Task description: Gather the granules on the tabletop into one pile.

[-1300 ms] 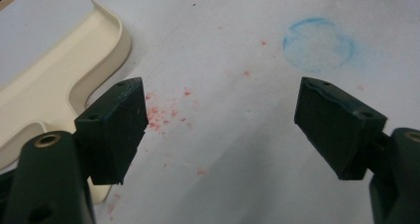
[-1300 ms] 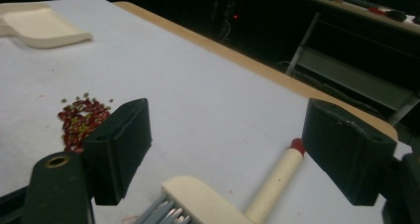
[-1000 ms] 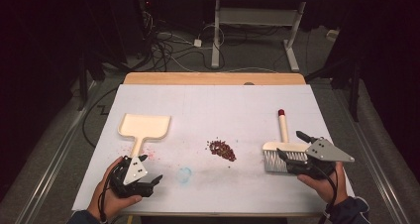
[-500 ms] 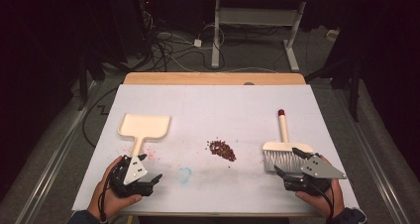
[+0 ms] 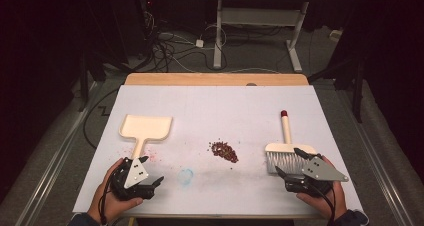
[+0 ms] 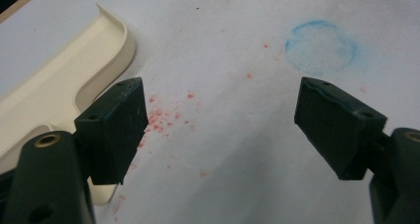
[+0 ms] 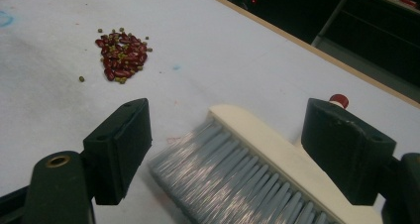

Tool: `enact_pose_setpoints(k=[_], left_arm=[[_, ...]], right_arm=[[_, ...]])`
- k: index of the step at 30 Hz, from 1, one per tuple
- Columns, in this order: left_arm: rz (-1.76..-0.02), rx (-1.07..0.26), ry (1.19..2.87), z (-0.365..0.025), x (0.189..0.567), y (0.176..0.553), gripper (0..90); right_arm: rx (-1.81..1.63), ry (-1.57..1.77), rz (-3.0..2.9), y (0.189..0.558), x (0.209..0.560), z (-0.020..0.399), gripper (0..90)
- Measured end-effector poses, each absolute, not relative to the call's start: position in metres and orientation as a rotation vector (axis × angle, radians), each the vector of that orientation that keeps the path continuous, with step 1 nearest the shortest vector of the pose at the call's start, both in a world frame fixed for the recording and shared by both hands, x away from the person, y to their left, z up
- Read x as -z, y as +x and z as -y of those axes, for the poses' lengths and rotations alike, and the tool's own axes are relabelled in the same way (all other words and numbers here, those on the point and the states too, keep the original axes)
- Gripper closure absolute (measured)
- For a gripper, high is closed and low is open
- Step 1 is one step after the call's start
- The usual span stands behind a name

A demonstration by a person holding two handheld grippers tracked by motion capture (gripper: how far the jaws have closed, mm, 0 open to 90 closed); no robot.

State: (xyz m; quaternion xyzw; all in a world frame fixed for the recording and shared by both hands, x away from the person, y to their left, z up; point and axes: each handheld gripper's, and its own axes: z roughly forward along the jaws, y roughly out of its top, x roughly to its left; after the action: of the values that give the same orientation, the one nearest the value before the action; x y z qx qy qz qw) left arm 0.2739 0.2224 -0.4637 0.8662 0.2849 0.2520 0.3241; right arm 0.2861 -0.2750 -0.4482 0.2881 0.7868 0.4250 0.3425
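- Nothing has been swept yet: the pile of red beans (image 5: 224, 151) sits intact near the middle of the worktop (image 5: 215, 106), with a few greenish bits mixed in and one or two strays beside it.
- The dustpan (image 5: 145, 128) lies untouched toward the left edge, its mouth facing the far edge and its handle running back toward the near edge.
- The hand brush (image 5: 286, 148) lies toward the right edge, long axis near to far: red-tipped handle pointing at the far edge, bristles toward the near edge.
- The left tool (image 6: 218, 130) is spread wide with nothing between its jaws, hovering just beside the dustpan handle.
- The right tool (image 7: 225, 149) is likewise spread, straddling the bristle head without gripping it.
- Left to do, as I judge it: pick up both, then sweep the beans into the pan.
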Motion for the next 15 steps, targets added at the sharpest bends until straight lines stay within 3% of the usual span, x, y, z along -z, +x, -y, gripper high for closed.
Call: enact_pose_setpoints(k=[15], left_arm=[[-0.755,-0.655,2.28,-0.2234,0.4645,0.2741,19.9]], right_arm=[[-1.112,0.751,-2.037,0.2876,0.4464,0.2762,20.3]])
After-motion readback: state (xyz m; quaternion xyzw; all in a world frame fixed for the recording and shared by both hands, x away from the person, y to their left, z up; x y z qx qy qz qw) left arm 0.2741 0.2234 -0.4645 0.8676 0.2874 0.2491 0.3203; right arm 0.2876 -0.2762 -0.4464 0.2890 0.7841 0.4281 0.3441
